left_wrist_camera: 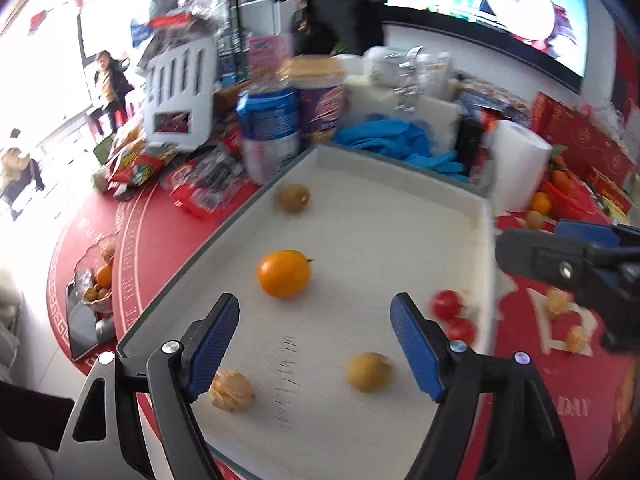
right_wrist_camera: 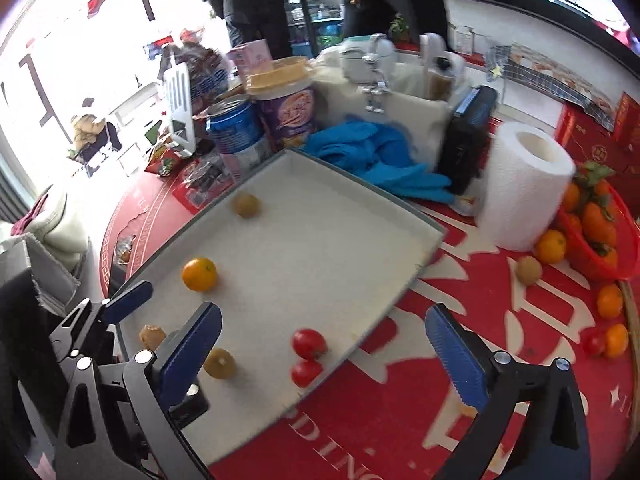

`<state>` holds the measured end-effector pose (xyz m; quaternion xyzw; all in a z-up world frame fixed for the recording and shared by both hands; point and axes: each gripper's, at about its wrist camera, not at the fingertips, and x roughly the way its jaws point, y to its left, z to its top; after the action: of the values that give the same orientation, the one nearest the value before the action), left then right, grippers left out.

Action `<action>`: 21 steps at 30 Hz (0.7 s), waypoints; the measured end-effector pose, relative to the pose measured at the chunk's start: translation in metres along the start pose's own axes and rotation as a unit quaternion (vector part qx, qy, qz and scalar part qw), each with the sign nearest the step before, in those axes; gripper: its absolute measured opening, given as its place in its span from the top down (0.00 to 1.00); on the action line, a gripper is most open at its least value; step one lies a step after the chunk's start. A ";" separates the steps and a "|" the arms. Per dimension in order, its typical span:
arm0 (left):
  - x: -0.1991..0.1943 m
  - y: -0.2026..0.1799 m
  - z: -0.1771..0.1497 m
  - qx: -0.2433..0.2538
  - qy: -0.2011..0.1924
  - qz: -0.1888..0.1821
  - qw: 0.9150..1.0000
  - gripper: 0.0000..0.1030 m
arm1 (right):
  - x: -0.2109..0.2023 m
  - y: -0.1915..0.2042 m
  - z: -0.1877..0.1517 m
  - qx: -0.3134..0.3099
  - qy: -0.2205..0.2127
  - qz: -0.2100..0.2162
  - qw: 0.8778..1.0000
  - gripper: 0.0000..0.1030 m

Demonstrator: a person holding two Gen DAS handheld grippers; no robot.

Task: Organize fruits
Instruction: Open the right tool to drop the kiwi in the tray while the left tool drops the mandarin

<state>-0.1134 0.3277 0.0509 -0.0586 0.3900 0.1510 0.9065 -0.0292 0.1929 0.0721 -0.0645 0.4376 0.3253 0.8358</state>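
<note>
A white tray [left_wrist_camera: 400, 200] lies on the red tablecloth. In it are an orange [left_wrist_camera: 284, 273], a brown round fruit [left_wrist_camera: 294, 197] at the far end, another [left_wrist_camera: 369, 372] near me, a papery husk fruit [left_wrist_camera: 232, 391] and two red tomatoes [left_wrist_camera: 452, 314]. My left gripper [left_wrist_camera: 316, 344] is open and empty above the tray's near end. My right gripper [right_wrist_camera: 324, 352] is open and empty over the tray's right near corner, just above the tomatoes [right_wrist_camera: 307, 354]. The tray [right_wrist_camera: 360, 208] and the orange [right_wrist_camera: 199, 274] also show in the right wrist view.
Loose oranges [right_wrist_camera: 552, 246], a brown fruit [right_wrist_camera: 529, 270] and a red basket of fruit [right_wrist_camera: 600, 224] lie right of the tray. A paper towel roll [right_wrist_camera: 524, 188], blue gloves [right_wrist_camera: 380, 160], cans and tubs [right_wrist_camera: 288, 108] crowd the far side. Husk fruits [left_wrist_camera: 560, 304] lie on the cloth.
</note>
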 end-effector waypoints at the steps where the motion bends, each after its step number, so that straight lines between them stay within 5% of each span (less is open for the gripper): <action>1: -0.007 -0.007 -0.001 0.010 -0.005 -0.011 1.000 0.21 | -0.006 -0.008 -0.004 0.007 -0.007 -0.009 1.000 0.00; 8: -0.041 -0.091 -0.035 0.112 0.000 -0.109 0.988 0.21 | -0.043 -0.102 -0.068 0.090 0.012 -0.136 0.987 0.01; 13: -0.022 -0.144 -0.053 0.143 0.025 -0.105 0.984 0.21 | -0.050 -0.154 -0.111 0.111 0.030 -0.217 0.969 0.01; 21: 0.016 -0.162 -0.045 0.098 0.057 -0.094 0.989 0.19 | -0.034 -0.184 -0.101 0.135 0.004 -0.218 0.967 0.00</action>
<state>-0.0822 0.1674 0.0065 -0.0146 0.4466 0.0224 0.8943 -0.0020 -0.0066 0.0044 -0.0464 0.4558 0.0727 0.8859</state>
